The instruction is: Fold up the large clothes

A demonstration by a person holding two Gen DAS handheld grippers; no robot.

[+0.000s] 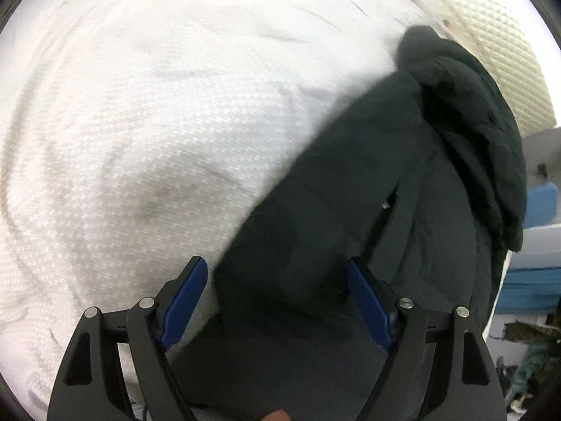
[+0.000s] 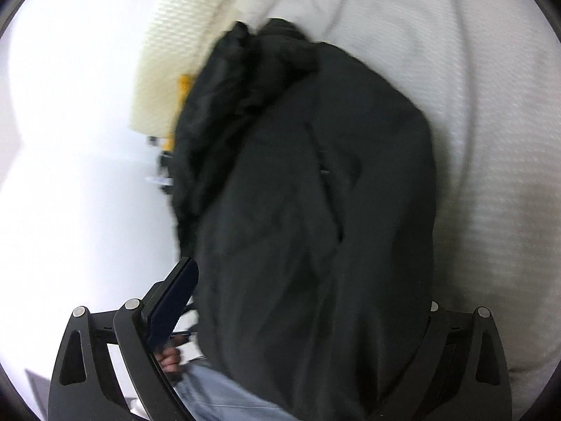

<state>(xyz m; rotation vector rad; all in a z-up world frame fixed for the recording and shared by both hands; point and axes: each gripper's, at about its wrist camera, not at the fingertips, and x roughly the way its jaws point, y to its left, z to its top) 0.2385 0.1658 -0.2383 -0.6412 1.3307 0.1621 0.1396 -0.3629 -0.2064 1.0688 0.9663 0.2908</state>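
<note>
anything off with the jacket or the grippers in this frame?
The dark jacket hangs partly off the bed edge, its hood end bunched rather than flat. In the right wrist view it drapes over the right gripper and hides one finger, so its grip can't be judged. The left gripper is open, jaws straddling the fabric.

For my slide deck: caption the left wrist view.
Open left tongs poised over a dark jacket lying on a white textured bedspread.

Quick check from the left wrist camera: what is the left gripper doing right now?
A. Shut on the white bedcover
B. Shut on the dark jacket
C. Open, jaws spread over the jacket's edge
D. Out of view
C: the left gripper has both blue pads wide apart, the dark jacket lying between them unpinched.
</note>
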